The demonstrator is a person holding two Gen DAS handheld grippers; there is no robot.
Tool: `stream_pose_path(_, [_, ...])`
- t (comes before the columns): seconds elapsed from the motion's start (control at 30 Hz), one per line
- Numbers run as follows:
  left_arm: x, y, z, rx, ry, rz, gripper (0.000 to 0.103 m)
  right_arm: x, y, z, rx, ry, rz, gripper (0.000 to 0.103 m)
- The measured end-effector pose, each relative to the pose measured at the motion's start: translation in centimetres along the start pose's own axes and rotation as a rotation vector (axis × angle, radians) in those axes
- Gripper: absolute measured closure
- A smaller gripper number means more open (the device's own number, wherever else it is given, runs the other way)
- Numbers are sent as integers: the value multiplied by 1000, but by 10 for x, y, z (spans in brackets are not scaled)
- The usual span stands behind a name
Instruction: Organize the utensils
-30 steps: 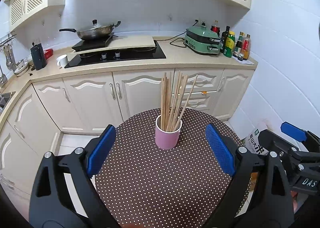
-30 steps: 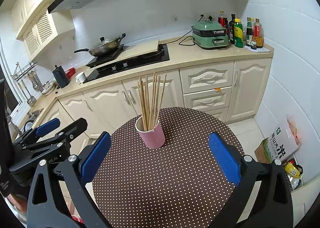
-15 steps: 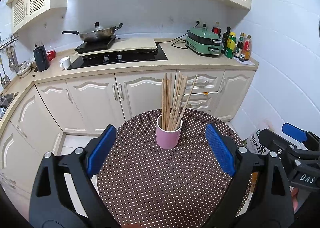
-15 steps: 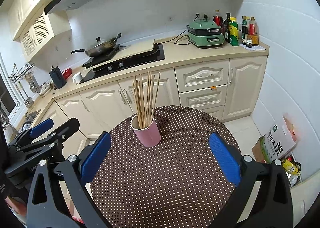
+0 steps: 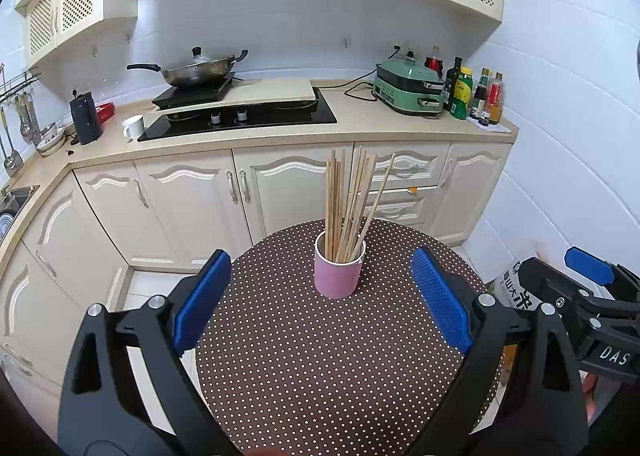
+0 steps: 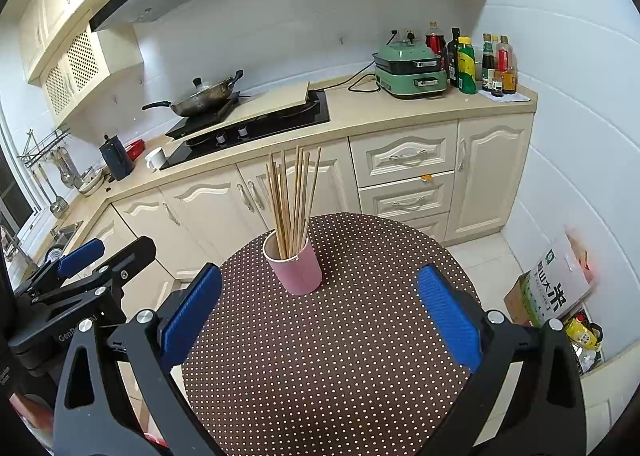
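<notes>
Wooden chopsticks point(image 5: 348, 204) stand nearly upright in a pink cup point(image 5: 339, 272) on the far middle of my dotted table point(image 5: 320, 368). It sits straight ahead of my left gripper point(image 5: 320, 304), released and empty; my right gripper point(image 6: 318, 314), equally released, sees it slightly left.

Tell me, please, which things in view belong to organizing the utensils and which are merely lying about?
Job: chopsticks, pink cup, left tool, right tool.
Lying about: wok, white mug, green cooker, bottles, rice bag.
</notes>
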State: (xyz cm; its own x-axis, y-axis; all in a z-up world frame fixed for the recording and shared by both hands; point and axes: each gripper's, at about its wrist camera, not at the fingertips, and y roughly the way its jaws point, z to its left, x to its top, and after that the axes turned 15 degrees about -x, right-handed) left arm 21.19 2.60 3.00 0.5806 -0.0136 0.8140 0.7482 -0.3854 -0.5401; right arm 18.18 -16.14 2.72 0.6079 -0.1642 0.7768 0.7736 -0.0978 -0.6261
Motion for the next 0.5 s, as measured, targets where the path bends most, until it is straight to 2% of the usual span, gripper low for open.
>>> stream_pose_path(0.5, [-3,-7,-3,-3,3,-17,12,-2,-9,-3,-3,-5,-11,8])
